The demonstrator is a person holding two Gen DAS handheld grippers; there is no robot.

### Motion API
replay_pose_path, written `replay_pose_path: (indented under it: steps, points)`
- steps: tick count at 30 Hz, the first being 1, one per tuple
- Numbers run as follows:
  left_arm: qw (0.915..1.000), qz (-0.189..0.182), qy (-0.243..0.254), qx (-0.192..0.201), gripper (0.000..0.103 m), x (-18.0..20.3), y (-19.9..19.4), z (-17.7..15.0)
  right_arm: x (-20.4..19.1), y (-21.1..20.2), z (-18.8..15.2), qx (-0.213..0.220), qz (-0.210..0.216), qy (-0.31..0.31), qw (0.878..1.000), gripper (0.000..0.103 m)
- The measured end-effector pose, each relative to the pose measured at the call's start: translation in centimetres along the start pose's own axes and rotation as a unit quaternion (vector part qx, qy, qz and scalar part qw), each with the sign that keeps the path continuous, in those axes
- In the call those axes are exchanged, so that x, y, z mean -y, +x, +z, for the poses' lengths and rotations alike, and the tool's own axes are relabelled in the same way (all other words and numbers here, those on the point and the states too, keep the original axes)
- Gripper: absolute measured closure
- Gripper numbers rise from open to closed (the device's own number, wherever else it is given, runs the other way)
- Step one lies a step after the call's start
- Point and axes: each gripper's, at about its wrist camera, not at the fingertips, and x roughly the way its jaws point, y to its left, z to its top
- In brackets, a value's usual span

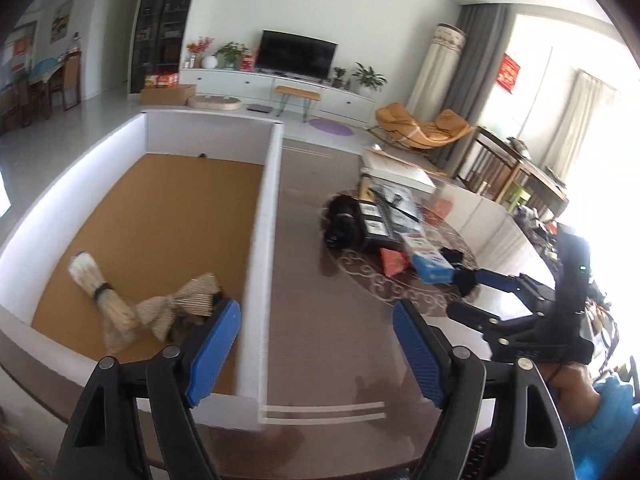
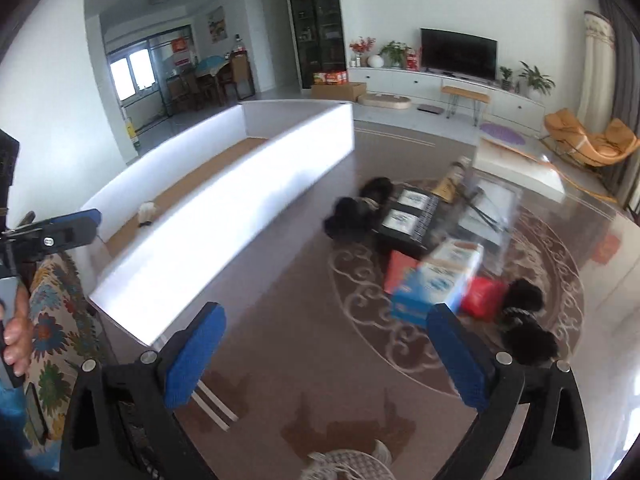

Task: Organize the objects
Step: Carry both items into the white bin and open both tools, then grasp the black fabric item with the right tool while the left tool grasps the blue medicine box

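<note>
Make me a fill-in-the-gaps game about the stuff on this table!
1. The burlap bow lies inside the white ____.
2. Both claws, left claw and right claw, have their jaws wide ____.
3. The blue carton sits in a pile on the glass ____.
4. The pads on each claw are coloured ____.

Missing words: box; open; table; blue

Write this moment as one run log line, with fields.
left gripper: open, empty | right gripper: open, empty | white box: holds beige bundles | pile: on table
</note>
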Motion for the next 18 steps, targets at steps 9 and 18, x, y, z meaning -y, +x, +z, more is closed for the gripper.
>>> replay_pose_path:
  steps: [9,18]
  points:
    - [0.9929,0.005,0.047,-0.109,0.002,7.2,13.9,-4.9,10.6,1.5,-6.5,-0.08,-0.122,0.062,0.987,0.003]
    - [0.9914,0.053,0.08,-0.089,0.002,7.4,19.7,-2.5,11.8,3.6,-5.7,-0.076,-0.128,0.082,0.985,0.001]
